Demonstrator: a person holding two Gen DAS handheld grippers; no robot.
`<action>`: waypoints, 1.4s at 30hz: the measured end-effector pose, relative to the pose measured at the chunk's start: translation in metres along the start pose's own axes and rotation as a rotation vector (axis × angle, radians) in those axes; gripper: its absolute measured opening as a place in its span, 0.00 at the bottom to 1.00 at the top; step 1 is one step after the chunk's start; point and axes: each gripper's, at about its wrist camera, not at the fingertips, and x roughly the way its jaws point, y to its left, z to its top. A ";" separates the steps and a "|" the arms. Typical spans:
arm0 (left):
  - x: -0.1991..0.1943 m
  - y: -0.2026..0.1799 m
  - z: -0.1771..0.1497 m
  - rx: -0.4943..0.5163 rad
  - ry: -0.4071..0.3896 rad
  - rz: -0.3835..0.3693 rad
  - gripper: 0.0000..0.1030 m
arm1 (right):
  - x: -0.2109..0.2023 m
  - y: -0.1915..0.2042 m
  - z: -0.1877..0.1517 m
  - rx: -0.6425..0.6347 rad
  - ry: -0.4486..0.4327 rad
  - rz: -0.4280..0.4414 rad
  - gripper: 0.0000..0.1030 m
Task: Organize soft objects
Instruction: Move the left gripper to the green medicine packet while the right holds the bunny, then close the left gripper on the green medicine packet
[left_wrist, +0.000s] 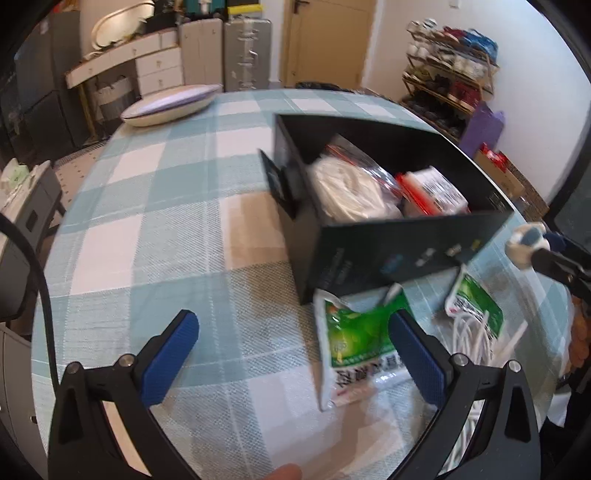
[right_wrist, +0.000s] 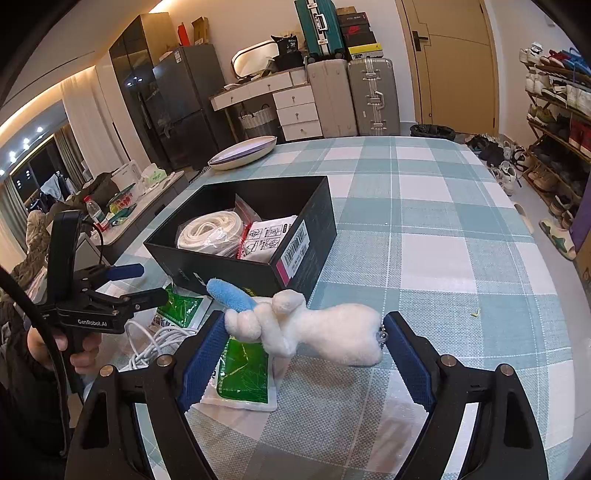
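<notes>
the room is being shown as a lived-in one, with suitcases (right_wrist: 373, 96) and white drawers (right_wrist: 297, 112) along the far wall and a shoe rack (right_wrist: 554, 122) at the right. a table under a blue-and-white checked cloth (right_wrist: 424, 206) is being used as the work surface, with a shallow oval dish (right_wrist: 242, 152) at its far left edge.

a black box (right_wrist: 255, 236) is being kept left of centre, already loaded with a bagged white roll (right_wrist: 208, 232) and a flat printed packet (right_wrist: 271, 234).

the right gripper (right_wrist: 303, 350) is being held wide, and a white plush toy (right_wrist: 332, 336) with a blue end is being clamped across it, its long axis running left to right from pad to pad, lifted clear of the cloth. the box is lying just beyond and to the left of the toy, so a short far-left carry is judged to be called for.

the left gripper (left_wrist: 295, 358) is being held open and empty above the cloth, near the box's near corner. a green packet (left_wrist: 354, 343) is lying just by its right finger, touching nothing of it, with a second green packet (left_wrist: 476, 299) and a coiled white cable (left_wrist: 476, 332) to the right.
</notes>
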 end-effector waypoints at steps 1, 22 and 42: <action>-0.001 -0.002 -0.001 0.013 -0.005 -0.009 1.00 | 0.001 -0.001 0.000 0.000 0.000 -0.001 0.84; 0.004 -0.021 -0.002 0.036 0.017 -0.024 1.00 | 0.002 0.002 0.001 -0.008 0.004 -0.002 0.84; 0.009 -0.024 -0.013 0.078 0.050 0.078 1.00 | 0.004 0.002 0.001 -0.017 0.010 -0.008 0.84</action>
